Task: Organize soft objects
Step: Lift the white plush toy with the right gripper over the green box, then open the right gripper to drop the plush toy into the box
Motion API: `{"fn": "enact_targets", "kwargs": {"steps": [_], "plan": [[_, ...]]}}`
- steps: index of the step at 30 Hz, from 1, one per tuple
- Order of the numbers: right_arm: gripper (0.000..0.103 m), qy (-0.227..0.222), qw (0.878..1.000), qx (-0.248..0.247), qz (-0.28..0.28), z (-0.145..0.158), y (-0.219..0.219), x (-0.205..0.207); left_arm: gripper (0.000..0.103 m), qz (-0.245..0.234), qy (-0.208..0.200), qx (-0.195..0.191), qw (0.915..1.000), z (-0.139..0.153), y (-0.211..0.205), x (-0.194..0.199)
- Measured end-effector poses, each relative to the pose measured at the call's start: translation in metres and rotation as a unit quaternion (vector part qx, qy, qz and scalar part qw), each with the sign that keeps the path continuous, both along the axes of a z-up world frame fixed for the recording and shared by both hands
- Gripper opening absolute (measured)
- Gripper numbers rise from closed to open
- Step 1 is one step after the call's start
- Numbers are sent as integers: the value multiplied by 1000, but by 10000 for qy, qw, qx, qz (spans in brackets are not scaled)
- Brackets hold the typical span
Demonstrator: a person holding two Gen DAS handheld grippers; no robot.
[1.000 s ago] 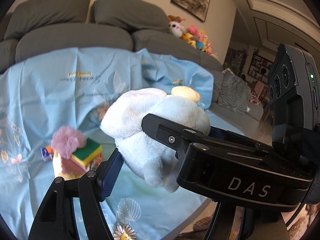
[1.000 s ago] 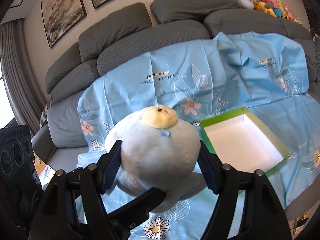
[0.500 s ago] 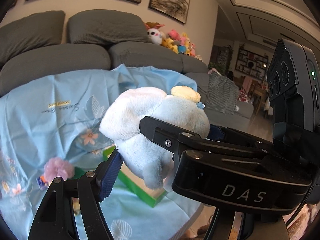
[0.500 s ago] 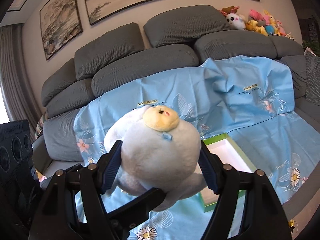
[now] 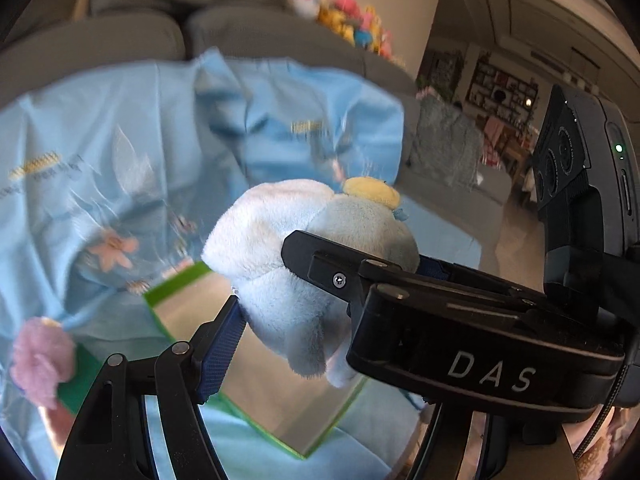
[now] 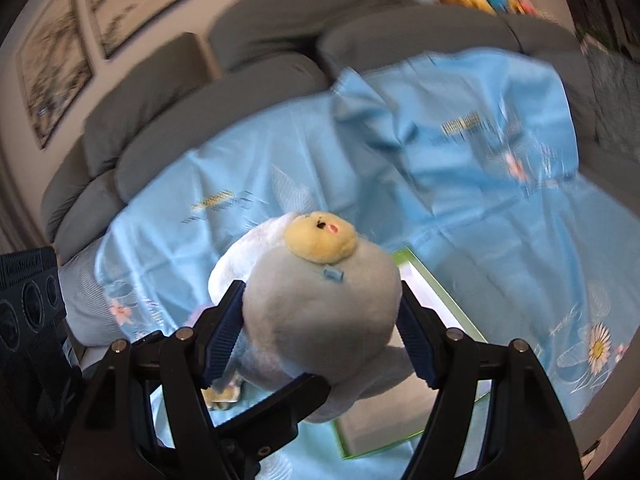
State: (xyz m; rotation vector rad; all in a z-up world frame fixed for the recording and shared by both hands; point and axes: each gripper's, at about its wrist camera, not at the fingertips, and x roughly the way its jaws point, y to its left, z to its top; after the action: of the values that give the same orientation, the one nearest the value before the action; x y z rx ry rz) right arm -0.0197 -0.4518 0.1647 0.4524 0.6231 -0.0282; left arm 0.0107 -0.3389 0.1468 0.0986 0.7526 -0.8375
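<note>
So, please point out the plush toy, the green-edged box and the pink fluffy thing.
plush toy [image 6: 320,320], right wrist view, on its round body.
green-edged box [image 5: 176,284], left wrist view, on its green rim.
pink fluffy thing [image 5: 40,356], left wrist view, on its middle.

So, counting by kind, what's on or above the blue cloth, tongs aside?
Plush toy, pale blue, held up: 1
Green-rimmed box: 1
Pink fluffy puff: 1
Total: 3, with the blurred bits beside the puff left uncounted.

Grey sofa [image 6: 224,120], framed pictures [image 6: 52,64]
</note>
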Motion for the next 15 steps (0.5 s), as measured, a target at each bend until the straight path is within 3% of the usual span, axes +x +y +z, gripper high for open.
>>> {"fn": "enact_targets", "kwargs": {"steps": [7,15], "plan": [[71,585,9952,728,-296,-79,-29,33,72,-150,495,432,9977,-64,-26,34],[73,977,9896,857,-621,-113,-49,48,72,-318,920,354,9946,-93,-35,48]]}}
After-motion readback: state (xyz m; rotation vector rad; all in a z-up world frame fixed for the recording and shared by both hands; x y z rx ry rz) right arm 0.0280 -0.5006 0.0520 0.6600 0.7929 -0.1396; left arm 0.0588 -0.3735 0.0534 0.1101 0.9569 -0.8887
